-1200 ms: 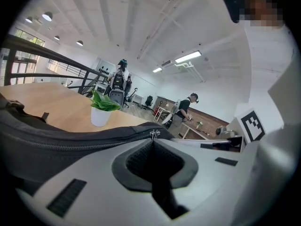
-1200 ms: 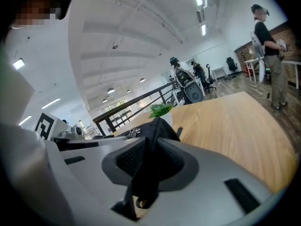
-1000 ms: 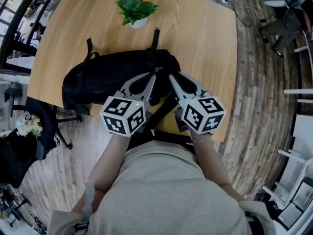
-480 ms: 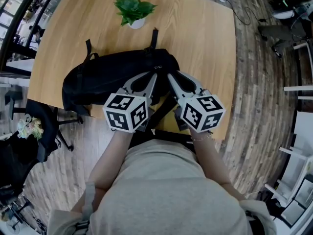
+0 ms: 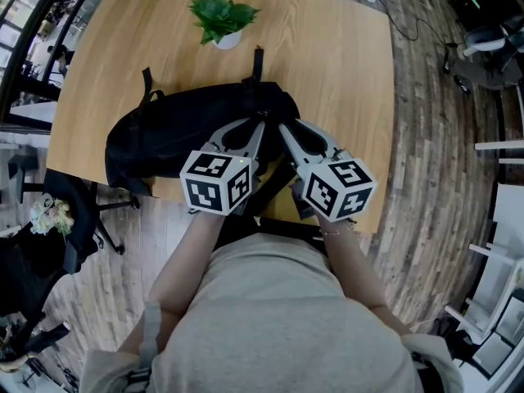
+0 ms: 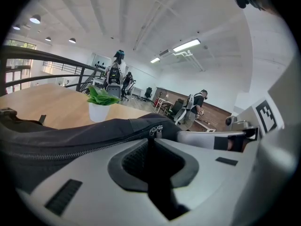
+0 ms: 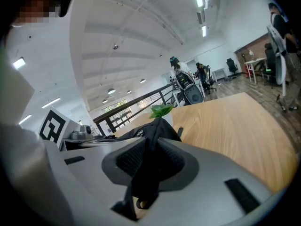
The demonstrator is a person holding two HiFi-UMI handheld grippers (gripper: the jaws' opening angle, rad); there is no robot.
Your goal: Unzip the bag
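A black bag [image 5: 180, 129] lies across the wooden table [image 5: 336, 56], its zipper running along the top. Both grippers meet at its right end. My left gripper [image 5: 260, 126] has its jaws nearly together at the metal zipper pull [image 6: 156, 131], which stands just at the tips [image 6: 151, 139]; the zipper line [image 6: 70, 149] runs away to the left, still closed. My right gripper [image 5: 282, 126] is shut on a fold of the bag's black fabric [image 7: 157, 126], which fills the gap between its jaws [image 7: 151, 128]; a thin strap hangs below.
A small potted plant [image 5: 223, 16] stands behind the bag, toward the table's far edge. The bag's straps [image 5: 259, 60] reach toward it. A black office chair [image 5: 78, 211] sits off the table's left front corner. The table's near edge is just under my hands.
The left gripper's marker cube has shifted a little right and toward the bag. The right gripper and the bag have hardly moved.
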